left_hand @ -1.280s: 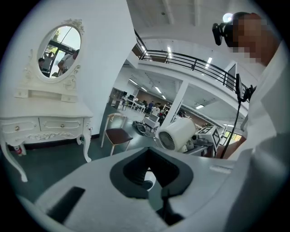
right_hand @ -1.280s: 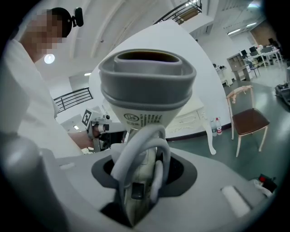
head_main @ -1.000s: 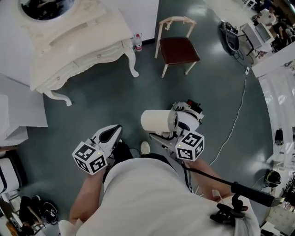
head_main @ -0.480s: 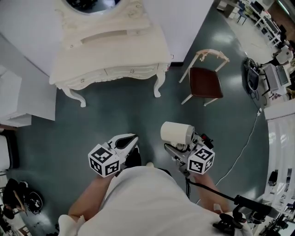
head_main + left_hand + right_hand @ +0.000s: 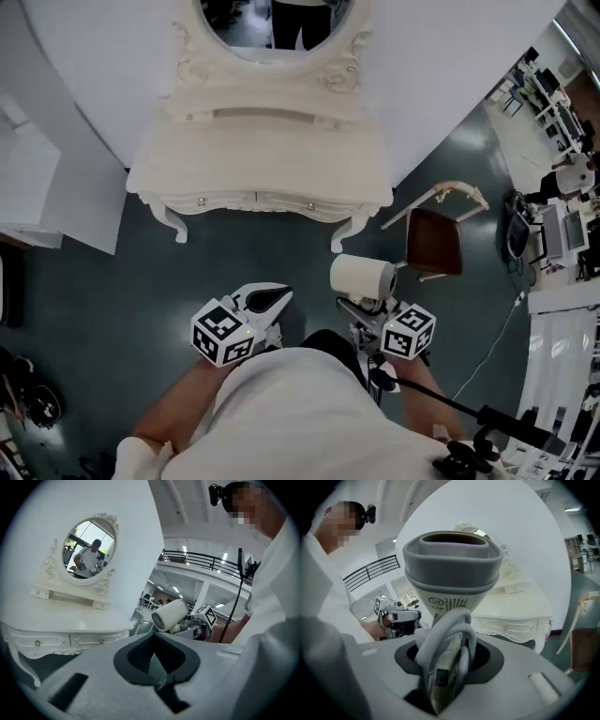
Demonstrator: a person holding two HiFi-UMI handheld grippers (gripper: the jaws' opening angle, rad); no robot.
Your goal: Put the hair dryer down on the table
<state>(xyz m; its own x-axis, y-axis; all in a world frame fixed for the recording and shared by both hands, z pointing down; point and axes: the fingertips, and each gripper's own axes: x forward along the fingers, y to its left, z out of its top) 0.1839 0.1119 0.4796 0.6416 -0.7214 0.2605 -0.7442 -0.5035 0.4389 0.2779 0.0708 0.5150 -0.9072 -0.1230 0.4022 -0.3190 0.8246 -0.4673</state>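
1. The only containers in sight are the two drawers point(image 5: 253, 201) in the front of the table point(image 5: 281, 155). Both are shut, so what is in them cannot be seen.
2. The hair dryer point(image 5: 362, 277) is not on the table. It is up in the air over the floor point(image 5: 103, 300), near the table's right front leg and on the person's side of it.
3. The right gripper point(image 5: 449, 654) is clamped on the hair dryer's handle, and the cream barrel stands above the jaws. A loop of grey cord point(image 5: 440, 632) is folded against the handle and caught between the jaws with it.
4. The left gripper point(image 5: 153, 641) is closed, with its jaws together and nothing between them. It hangs left of the hair dryer and apart from it, at about the same height.
5. The table is cream, with curved carved legs and a scalloped front edge. It stands with its far side against a white wall point(image 5: 94, 84). An oval mirror point(image 5: 272, 21) in a carved frame rises from a low shelf at the table's far edge. In the left gripper view the mirror shows a person's reflection.
6. The floor is dark grey-green and glossy.
7. A chair point(image 5: 433, 242) with a dark red seat and pale wooden frame stands just right of the table.
8. A white cabinet point(image 5: 33, 192) stands to the table's left.
9. Far to the right are desks point(image 5: 562, 220) with screens.
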